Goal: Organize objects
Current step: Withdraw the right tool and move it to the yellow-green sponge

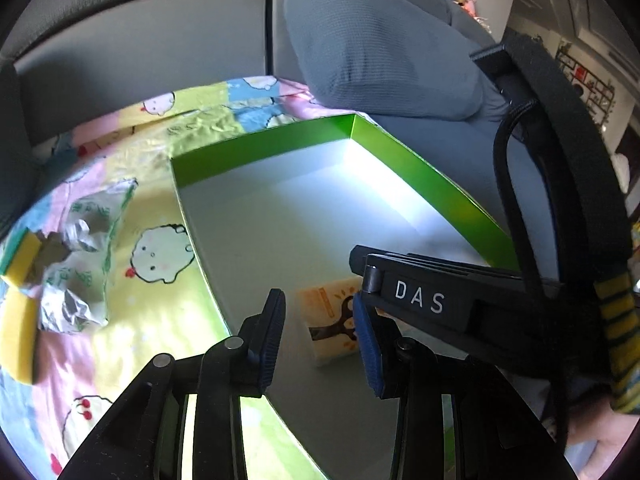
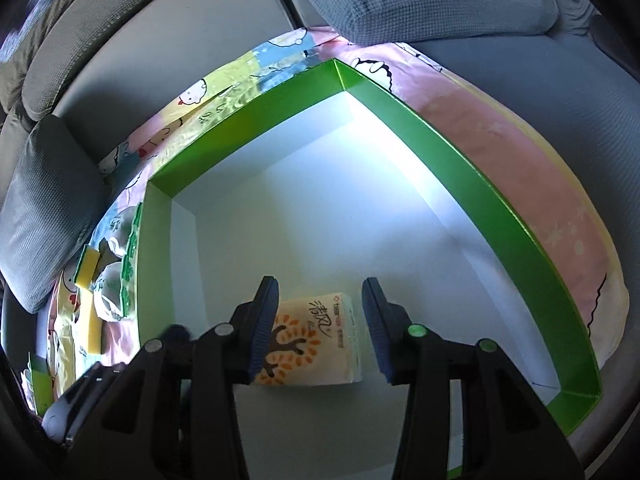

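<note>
From the left wrist view, a shallow cardboard box (image 1: 280,216) with glossy green walls and a smooth white floor lies on a thin cartoon-printed sheet (image 1: 152,312) in pastel yellow, pink and blue squares. The sheet covers a grey sofa (image 1: 140,52) with a fine woven texture, and a plump grey cushion (image 1: 380,48) sits behind the box. Inside the box, near its front, rests a small soft tissue pack (image 1: 330,328) in white and orange with a brown tree drawing. The left gripper (image 1: 320,340) hangs above it; its jaws, with ribbed blue pads, are spread apart and pinch nothing. The right gripper's black body (image 1: 420,300) with white letters crosses just over the pack. To the left of the box, on the sheet, lie a crumpled silver-and-green foil wrapper (image 1: 84,256) and yellow sponge blocks (image 1: 18,332).

From the right wrist view, the same green box (image 2: 460,168) fills the frame, its white floor bright with glare at the far corner. The tissue pack (image 2: 316,340) lies on the floor between the fingers of the right gripper (image 2: 320,332). The left pad appears to overlap the edge of the pack, the right pad stands clear of it; the jaws are parted, not pressing. The yellow sponges (image 2: 90,268) lie outside the box wall at left.
</note>
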Tool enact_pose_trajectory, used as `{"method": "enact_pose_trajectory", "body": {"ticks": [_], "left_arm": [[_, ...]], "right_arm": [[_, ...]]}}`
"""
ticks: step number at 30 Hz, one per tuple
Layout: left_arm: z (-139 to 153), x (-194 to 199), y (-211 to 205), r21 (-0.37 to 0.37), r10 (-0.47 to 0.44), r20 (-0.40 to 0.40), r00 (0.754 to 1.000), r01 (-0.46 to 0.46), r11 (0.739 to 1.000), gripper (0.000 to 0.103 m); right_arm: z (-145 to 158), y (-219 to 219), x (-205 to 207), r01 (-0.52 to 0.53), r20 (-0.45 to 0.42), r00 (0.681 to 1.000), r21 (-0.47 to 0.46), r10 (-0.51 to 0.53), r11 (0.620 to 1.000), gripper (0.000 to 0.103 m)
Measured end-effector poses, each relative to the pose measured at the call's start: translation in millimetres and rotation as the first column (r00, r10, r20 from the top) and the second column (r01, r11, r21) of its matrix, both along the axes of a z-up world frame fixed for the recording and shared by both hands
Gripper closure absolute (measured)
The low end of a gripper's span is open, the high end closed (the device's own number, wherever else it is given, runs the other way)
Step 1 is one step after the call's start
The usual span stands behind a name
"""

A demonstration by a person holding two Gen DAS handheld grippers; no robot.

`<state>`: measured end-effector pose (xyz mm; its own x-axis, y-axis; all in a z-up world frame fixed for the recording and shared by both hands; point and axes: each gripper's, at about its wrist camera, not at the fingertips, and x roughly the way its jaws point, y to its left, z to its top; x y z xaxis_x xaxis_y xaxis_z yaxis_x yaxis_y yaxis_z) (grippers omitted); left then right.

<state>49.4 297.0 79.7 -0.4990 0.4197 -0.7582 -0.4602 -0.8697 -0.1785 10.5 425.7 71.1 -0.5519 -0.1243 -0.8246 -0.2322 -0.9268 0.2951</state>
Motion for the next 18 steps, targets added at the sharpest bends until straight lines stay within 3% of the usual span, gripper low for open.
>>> {"method": "enact_pose_trajectory", "body": {"ticks": [10, 18], "left_arm": [[-0.4, -10.0, -24.8, 0.003, 0.027, 0.002, 1.000, -0.027, 1.000, 0.066], [6.1, -12.7, -56.0, 0.070, 0.054, 0.014, 0.998, -0.055, 0.996, 0.067]], "right_arm": [[-6.4, -19.0, -11.7, -0.041, 0.024, 0.999, -0.048, 0.042, 0.998, 0.059], [-5.0, -44.8, -17.2, -0.063, 0.025, 0.998, -0.041, 0.064, 0.997, 0.056]]}}
